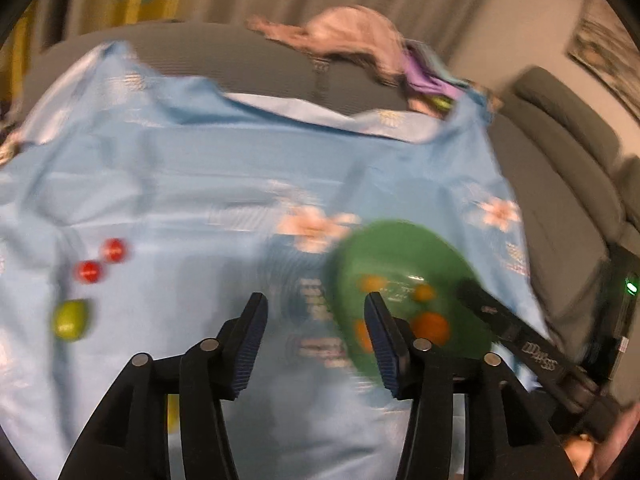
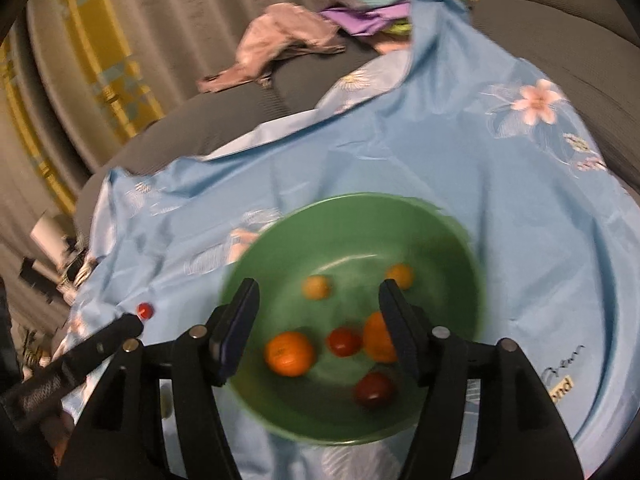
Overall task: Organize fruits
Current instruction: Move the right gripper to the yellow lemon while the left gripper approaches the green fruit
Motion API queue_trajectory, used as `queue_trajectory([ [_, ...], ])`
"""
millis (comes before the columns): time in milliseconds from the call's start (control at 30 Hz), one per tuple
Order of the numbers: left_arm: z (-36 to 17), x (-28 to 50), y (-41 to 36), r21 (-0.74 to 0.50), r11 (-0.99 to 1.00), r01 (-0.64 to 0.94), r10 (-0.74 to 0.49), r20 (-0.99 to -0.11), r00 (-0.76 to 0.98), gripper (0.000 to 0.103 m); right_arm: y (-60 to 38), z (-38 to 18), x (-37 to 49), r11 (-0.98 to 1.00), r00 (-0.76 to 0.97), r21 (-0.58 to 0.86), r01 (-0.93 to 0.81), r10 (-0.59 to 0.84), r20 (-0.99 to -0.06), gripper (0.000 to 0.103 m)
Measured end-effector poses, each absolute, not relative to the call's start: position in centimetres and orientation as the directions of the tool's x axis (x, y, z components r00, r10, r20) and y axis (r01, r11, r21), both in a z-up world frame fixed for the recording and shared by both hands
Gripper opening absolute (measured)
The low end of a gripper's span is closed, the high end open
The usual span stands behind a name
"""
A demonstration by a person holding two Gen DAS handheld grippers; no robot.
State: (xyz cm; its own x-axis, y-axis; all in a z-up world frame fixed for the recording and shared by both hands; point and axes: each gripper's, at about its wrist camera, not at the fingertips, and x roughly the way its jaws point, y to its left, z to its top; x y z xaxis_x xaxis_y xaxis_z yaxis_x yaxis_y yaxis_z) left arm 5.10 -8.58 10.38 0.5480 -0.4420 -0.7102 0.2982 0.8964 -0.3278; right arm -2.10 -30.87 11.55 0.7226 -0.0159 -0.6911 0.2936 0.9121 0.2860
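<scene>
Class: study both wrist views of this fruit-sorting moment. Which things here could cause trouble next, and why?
1. The light blue cloth is wrinkled, so the green bowl may slide or tip if nudged.
2. Two red fruits and a green fruit lie loose outside the bowl; round fruit may roll when the open left gripper closes on them.
3. The open right gripper hovers over the bowl and could knock its rim.

My left gripper point(image 1: 316, 320) points forward and slightly down, its two black fingers spread wide apart with nothing between the blue ribbed pads point(image 1: 250, 344). My right gripper point(image 2: 318, 316) is likewise spread wide and empty, angled downward. In the left wrist view my right gripper point(image 1: 516, 332) reaches in from the lower right; in the right wrist view my left gripper point(image 2: 80, 356) enters from the lower left.
</scene>
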Motion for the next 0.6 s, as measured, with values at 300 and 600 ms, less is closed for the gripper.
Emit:
queue_trajectory([
  [300,9.3,6.2,3.3,-0.236,0.969,-0.079,-0.135,-0.767,0.627,0.050,-23.7,10.9,0.0,0.938,0.681,0.347,0.016,0.244,-0.690,0.064],
  [600,5.1,8.0,7.2,-0.281,0.943,-0.178,-0.139,-0.819,0.557,0.050,-13.6,6.8,2.7,0.905,0.480,0.376,-0.199,0.425,-0.768,0.063],
])
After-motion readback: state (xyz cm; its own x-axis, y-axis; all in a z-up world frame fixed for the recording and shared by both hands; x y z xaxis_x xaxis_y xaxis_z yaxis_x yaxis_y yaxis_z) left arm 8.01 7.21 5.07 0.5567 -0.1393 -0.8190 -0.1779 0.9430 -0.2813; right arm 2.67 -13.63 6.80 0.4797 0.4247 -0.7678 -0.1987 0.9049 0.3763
